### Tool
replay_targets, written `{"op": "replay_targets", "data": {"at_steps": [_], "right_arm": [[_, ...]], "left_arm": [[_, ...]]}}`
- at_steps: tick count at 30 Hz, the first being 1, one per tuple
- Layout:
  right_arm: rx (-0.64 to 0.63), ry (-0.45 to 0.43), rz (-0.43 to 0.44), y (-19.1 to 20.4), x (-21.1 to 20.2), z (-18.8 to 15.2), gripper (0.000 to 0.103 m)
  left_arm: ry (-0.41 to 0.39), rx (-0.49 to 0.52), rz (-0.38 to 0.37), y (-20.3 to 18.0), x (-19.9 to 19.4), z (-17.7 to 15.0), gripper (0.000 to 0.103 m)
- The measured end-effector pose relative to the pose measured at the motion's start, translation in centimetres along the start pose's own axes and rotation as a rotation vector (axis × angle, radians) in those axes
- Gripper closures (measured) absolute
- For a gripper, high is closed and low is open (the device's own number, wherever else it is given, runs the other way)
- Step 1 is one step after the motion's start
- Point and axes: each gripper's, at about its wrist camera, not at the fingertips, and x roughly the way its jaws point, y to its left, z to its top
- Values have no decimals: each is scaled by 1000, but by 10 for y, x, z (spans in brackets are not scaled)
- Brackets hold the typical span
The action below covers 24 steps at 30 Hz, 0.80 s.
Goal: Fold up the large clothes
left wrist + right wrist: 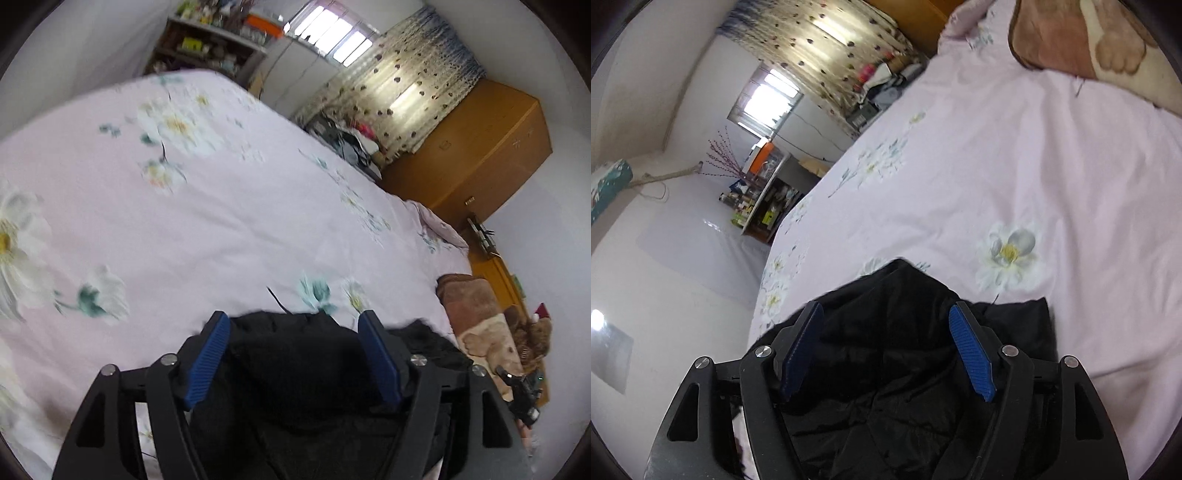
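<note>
The black jacket (295, 369) lies bunched on the floral bedsheet (221, 221), between the spread-apart jaws of both the left gripper (295, 354) and right gripper (886, 347)

Pink floral bedsheet (229, 221), brown blanket (476, 314), wooden wardrobe (476, 147), spotted curtain (402, 96), cluttered shelf (207, 48)

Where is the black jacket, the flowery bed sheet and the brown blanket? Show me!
black jacket (886, 350): right wrist view, on the quilted middle between the open blue pads.
flowery bed sheet (221, 221): left wrist view, on a bare pink part.
brown blanket (469, 299): left wrist view, on its dark brown upper part.
</note>
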Motion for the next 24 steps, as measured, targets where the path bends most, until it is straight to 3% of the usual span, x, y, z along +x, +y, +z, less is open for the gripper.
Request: {"op": "replay_targets", "data": {"at_steps": [3, 9, 13, 20, 21, 23, 24], "right_arm": [[-62, -4, -16, 3, 3, -9, 32], [-205, 81, -117, -6, 35, -20, 32], [-223, 148, -150, -24, 66, -14, 32], [-162, 230, -69, -47, 100, -5, 31], [-162, 241, -62, -47, 102, -6, 31], [-165, 257, -72, -47, 105, -6, 32], [-200, 219, -89, -40, 99, -6, 41]], "left_arm": [[-2, 10, 40, 5, 2, 0, 21], [180, 101, 118, 16, 61, -8, 21], [227, 123, 106, 15, 89, -8, 21], [220, 190, 92, 3, 111, -14, 22], [220, 198, 90, 1, 115, -15, 24], [215, 226, 116, -5, 119, -16, 39], [200, 245, 129, -10, 118, -17, 46]]}}
